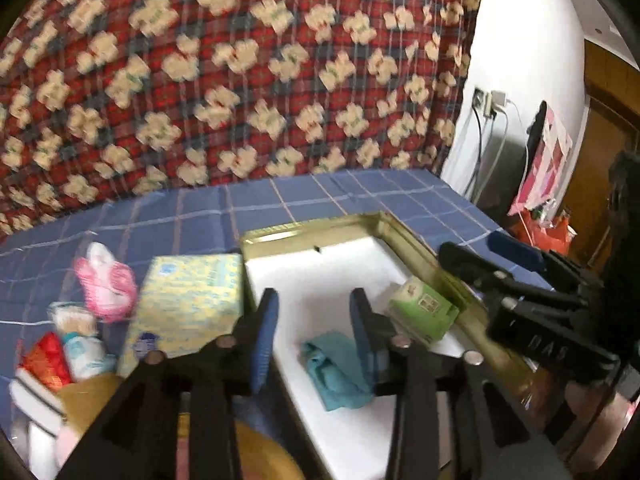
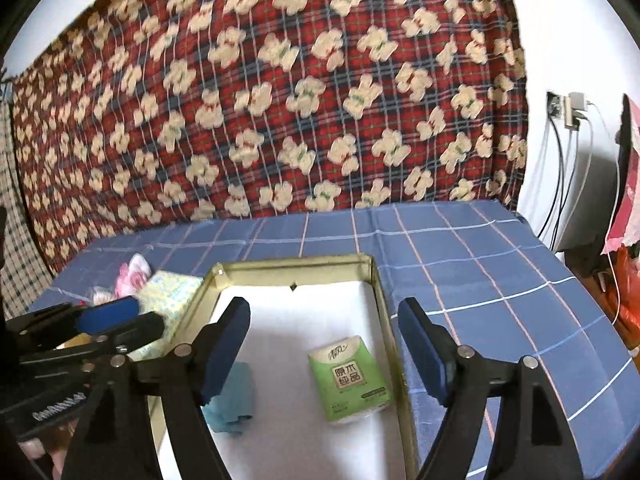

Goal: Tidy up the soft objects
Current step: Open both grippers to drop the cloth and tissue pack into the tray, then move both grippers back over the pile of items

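Note:
A gold-rimmed tray (image 1: 312, 228) with a white liner sits on the blue checked cloth. In it lie a crumpled teal cloth (image 1: 334, 372) and a green tissue pack (image 1: 424, 312). My left gripper (image 1: 314, 332) hovers over the tray's left part, open, with nothing between its pads and the teal cloth just beyond them. My right gripper (image 2: 324, 340) is open above the tray (image 2: 296, 262). The green tissue pack (image 2: 348, 380) lies flat below its gap, untouched. The teal cloth (image 2: 236, 400) shows partly behind its left finger. Each gripper shows in the other's view: the right gripper (image 1: 488, 256) and the left gripper (image 2: 128, 322).
Left of the tray lie a yellow tissue pack (image 1: 188, 304), a pink-and-white soft item (image 1: 106, 280), a red packet (image 1: 48, 360) and small white-and-blue packs (image 1: 84, 348). A red patterned blanket (image 2: 280, 100) hangs behind. Cables and a wall socket (image 2: 560, 108) are on the right.

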